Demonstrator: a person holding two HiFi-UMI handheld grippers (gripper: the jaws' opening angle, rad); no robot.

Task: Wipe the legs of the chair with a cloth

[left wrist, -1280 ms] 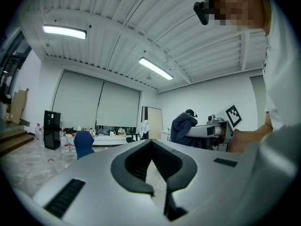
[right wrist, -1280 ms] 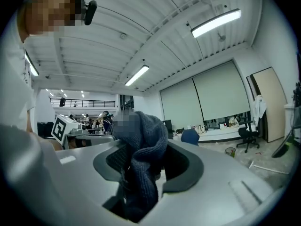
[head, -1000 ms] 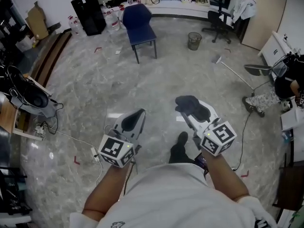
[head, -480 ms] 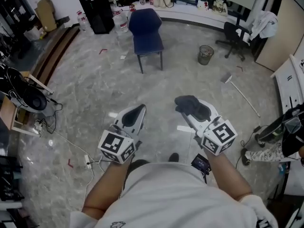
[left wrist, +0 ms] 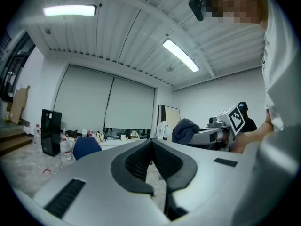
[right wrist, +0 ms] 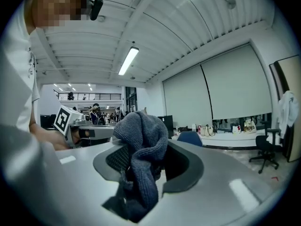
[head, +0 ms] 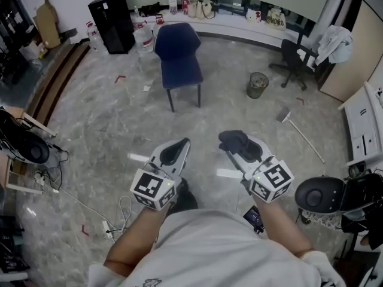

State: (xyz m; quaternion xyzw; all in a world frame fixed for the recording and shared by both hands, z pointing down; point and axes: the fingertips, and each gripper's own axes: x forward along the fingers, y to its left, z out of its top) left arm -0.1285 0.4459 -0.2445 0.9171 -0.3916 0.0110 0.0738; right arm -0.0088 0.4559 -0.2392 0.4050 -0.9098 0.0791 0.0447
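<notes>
The chair (head: 178, 55) is blue and stands upright on the far side of the grey marbled floor (head: 108, 118). Its back is toward the long white counter (head: 239, 21) along the far wall, and its thin dark legs rest on the floor. It is well apart from both grippers, which are held side by side near the person's body.

The cloth (right wrist: 141, 145) is dark grey-blue and bunched. It is pinched between the jaws of the right gripper (head: 234, 142), with a rounded lump sticking up above the pads and a twisted tail hanging down between them. The right jaws are clamped on it.

The left gripper (left wrist: 151, 142) has its jaws closed. The dark pads meet at their tips and nothing is between them.

In the head view both grippers point toward the far side of the room, the left one slightly nearer the chair's line.

To the left of the chair, against the far wall, stands a black cabinet (head: 111, 12) with large water bottles (head: 143, 37) just beside it. To the right of the chair is a small wire waste bin (head: 257, 85), and farther right a dark office chair (head: 293, 57). A long-handled broom (head: 299, 130) lies on the floor on the right. A white cable (head: 78, 202) trails across the floor on the near left.
</notes>
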